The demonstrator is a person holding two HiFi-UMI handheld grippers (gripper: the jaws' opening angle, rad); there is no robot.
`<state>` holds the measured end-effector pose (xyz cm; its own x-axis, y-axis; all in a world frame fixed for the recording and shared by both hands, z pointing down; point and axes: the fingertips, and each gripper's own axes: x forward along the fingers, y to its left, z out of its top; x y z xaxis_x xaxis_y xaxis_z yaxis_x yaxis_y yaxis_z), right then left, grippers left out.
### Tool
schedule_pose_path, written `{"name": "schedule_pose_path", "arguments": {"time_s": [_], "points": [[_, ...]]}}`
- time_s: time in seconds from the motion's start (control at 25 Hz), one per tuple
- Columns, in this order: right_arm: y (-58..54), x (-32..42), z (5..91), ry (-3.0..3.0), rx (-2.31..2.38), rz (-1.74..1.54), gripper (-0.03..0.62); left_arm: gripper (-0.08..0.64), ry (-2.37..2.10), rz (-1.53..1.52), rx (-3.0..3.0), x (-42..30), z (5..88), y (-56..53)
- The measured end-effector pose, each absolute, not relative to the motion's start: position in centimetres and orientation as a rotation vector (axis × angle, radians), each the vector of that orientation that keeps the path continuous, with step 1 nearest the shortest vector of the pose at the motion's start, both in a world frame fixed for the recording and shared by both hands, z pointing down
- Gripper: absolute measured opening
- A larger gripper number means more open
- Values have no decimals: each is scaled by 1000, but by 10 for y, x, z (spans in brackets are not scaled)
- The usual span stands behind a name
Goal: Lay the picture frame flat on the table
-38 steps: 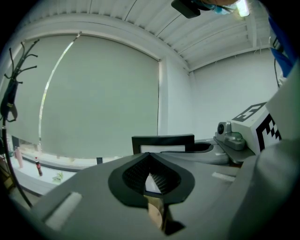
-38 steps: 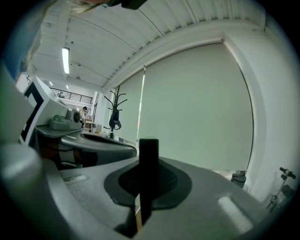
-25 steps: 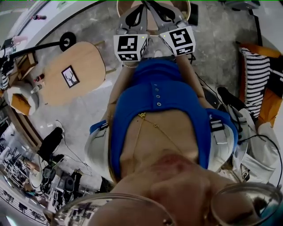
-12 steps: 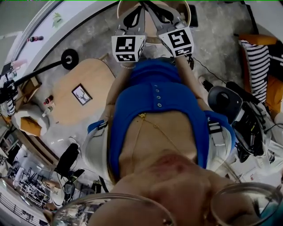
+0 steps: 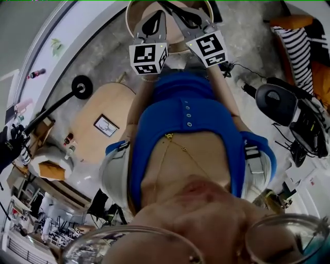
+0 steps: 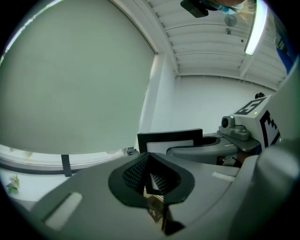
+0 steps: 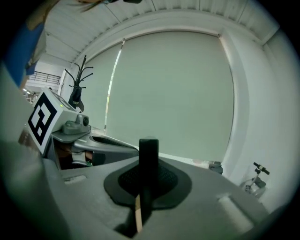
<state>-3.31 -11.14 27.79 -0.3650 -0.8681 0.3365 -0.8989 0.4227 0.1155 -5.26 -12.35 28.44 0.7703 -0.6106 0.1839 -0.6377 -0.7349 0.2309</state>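
Both grippers hold a black picture frame with a white mat [image 6: 169, 140] upright between them. My left gripper [image 6: 151, 176] is shut on its lower part. My right gripper [image 7: 146, 180] is shut on the same frame, which shows there edge-on as a black bar [image 7: 148, 157]. In the head view the left gripper [image 5: 154, 20] and right gripper [image 5: 186, 15] reach out side by side over a round wooden table [image 5: 135, 18] at the top. The frame itself is hidden behind them there.
An oval wooden table [image 5: 95, 108] at the left carries another small framed picture [image 5: 105, 125] lying flat and some bottles [image 5: 68, 142]. A black stand base [image 5: 81, 86] sits on the floor beside it. A black office chair [image 5: 276, 103] and cables are at the right.
The whole scene has swung round: the oval table slid right and down in the head view, and the round table came further in under the grippers. Both grippers keep their hold.
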Motion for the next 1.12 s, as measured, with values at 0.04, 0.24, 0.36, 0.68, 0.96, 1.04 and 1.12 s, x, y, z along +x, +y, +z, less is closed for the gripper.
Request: {"name": "schedule_pose_path", "arguments": {"time_s": [0.04,0.24,0.36,0.68,0.96,1.04,1.12], "points": [[-116,-23,278,-2334,1517,138,11,-3,-964,141,2683,-44,284,-128],[-161,52,271,-2417,1438,162,11,-3,-1043,165,2648,30,278,-168],[-174,67,279,-2489,1339,174,11,-3,-1134,168,2593,47,287,-180],[-202,66,286,-2565,1132,194,11,-3,-1296,182,2511,44,293,-209],[-206,34,307,-2595,1054,262,11,-3,-1356,230,2493,11,307,-206],[-202,14,319,-2592,1019,292,11,-3,-1362,260,2479,-4,316,-200],[-195,1,333,-2577,991,316,11,-3,-1356,276,2458,-16,328,-193]]}}
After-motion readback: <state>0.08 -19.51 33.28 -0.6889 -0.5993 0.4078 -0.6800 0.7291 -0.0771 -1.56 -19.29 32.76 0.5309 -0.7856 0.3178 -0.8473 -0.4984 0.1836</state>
